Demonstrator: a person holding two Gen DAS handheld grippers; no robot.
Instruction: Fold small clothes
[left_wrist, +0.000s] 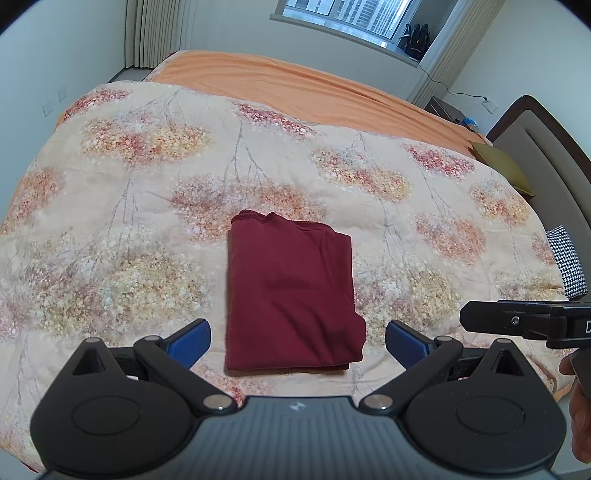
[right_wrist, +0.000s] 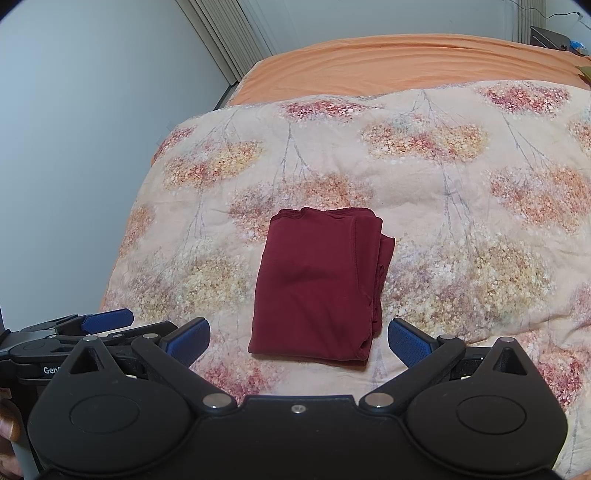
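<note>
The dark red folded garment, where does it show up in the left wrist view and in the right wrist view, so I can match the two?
Left wrist view: the dark red folded garment lies at lower centre on the floral quilt, between the open blue pads.
Right wrist view: the same garment lies at lower centre, stacked edges toward the right.
Shared landmark: the orange sheet beyond the quilt.

1. A dark red garment (left_wrist: 291, 291) lies folded into a compact, roughly rectangular stack on the bed's floral quilt (left_wrist: 129, 206).
2. Its top layer is mostly smooth, with a few soft creases near the middle.
3. A stitched seam runs down its right side, where several layered edges show (right_wrist: 384, 266).
4. The far edge is slightly wavy; the near edge is straight.
</note>
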